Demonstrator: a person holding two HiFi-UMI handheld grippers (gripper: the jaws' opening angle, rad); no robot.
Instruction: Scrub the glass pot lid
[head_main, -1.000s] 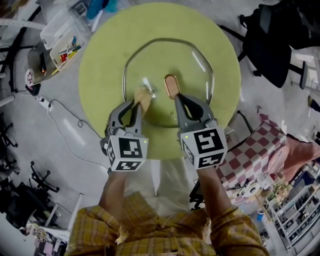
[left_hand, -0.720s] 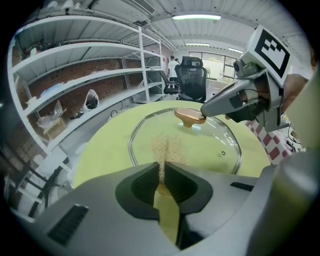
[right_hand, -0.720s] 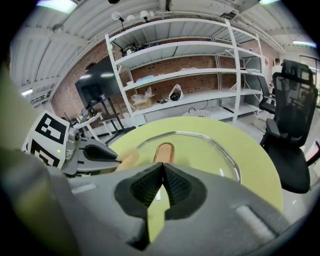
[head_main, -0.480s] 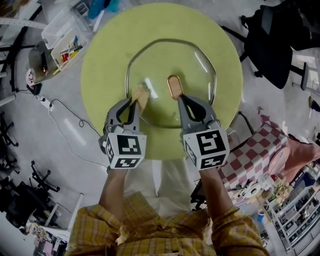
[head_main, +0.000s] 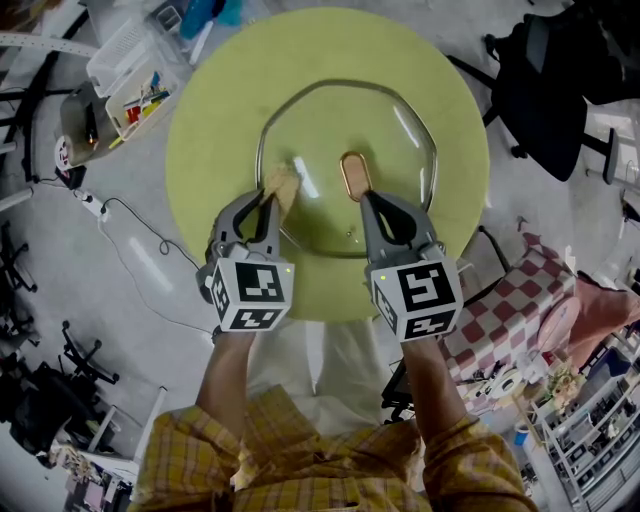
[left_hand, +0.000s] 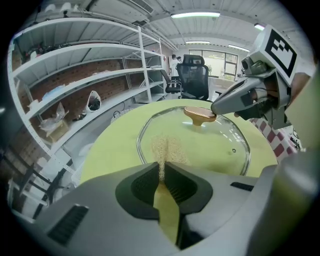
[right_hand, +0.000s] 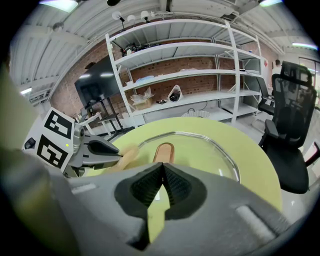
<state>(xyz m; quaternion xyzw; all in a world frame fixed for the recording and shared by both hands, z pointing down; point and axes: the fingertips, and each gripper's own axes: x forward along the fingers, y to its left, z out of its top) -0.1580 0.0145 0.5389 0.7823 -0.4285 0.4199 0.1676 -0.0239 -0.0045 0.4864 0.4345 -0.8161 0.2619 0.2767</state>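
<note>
1. round yellow-green desk carries a clear, metal-rimmed glass pot lid. it lies flat, knob side up, about mid-desk.
2. oval brown knob sits at the lid's centre.
3. left tool is clamped on a thin tan scrub pad. the pad sticks out past the tips and lies on the glass in the lid's left part, close to the rim and left of the knob.
4. right tool has its jaws closed tip to tip, with nothing visible between them. the tips sit at the near end of the knob, and the left gripper view shows them touching it.
5. both tools point away from the person, side by side. the pad and the knob are apart.
6. around the desk:
   - black office chair to the right
   - white basket of small mixed items at upper left
   - red-and-white checked cloth at lower right
   - white metal shelving along a brick wall
</note>
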